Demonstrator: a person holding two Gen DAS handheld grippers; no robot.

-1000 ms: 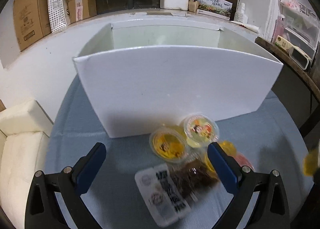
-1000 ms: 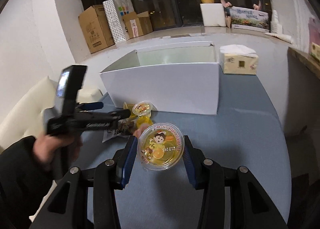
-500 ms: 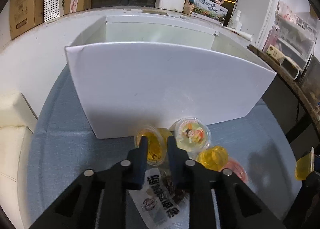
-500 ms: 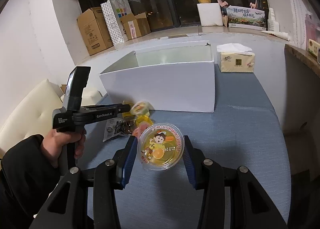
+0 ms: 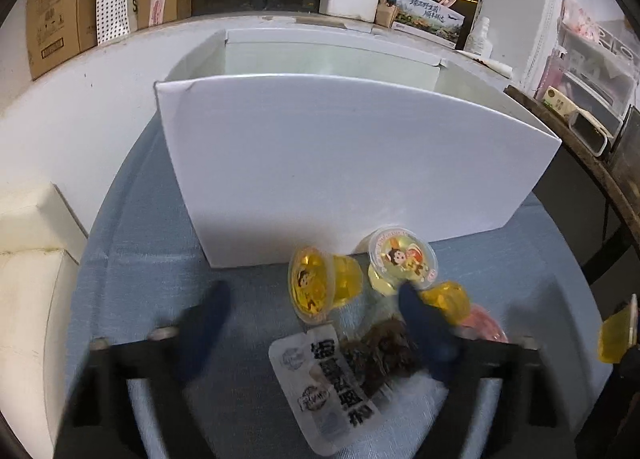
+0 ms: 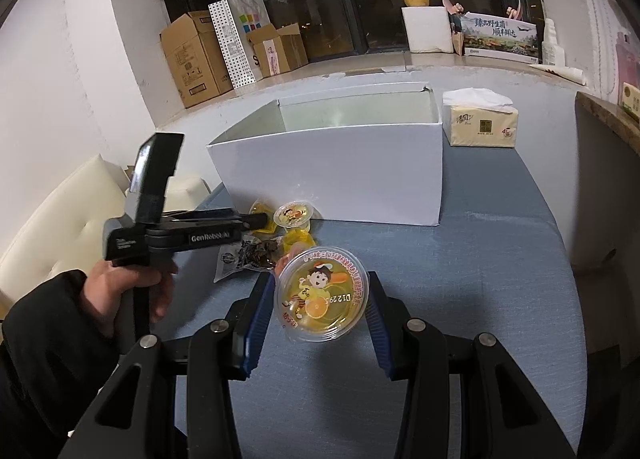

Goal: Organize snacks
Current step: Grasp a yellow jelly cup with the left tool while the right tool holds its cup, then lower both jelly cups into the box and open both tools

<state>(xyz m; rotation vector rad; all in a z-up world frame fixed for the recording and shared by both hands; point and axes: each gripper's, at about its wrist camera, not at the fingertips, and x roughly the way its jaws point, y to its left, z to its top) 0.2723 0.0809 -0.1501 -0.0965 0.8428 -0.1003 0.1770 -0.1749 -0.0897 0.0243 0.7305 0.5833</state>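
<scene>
A white open box (image 5: pixel 360 163) stands on the blue tablecloth. In front of it lie a tipped yellow jelly cup (image 5: pixel 316 283), an upright jelly cup (image 5: pixel 402 255), a small yellow jelly (image 5: pixel 446 299) and a white packet of dark snack (image 5: pixel 332 371). My left gripper (image 5: pixel 312 315) hovers over this pile, its blurred jaws opening, with the tipped cup and the packet between them but not pressed. My right gripper (image 6: pixel 320 299) is shut on a large jelly cup (image 6: pixel 320 293) with a cartoon lid, held above the table right of the pile.
A tissue pack (image 6: pixel 482 125) sits right of the box (image 6: pixel 332 175). A cream sofa (image 6: pixel 60 227) borders the table on the left. Cardboard boxes (image 6: pixel 196 55) and a paper bag line the window ledge. A wooden shelf (image 5: pixel 580 139) stands at the right.
The left gripper's jaws went from wide to closed over the pile and have now spread apart again, holding nothing. The right gripper has kept still with its cup.
</scene>
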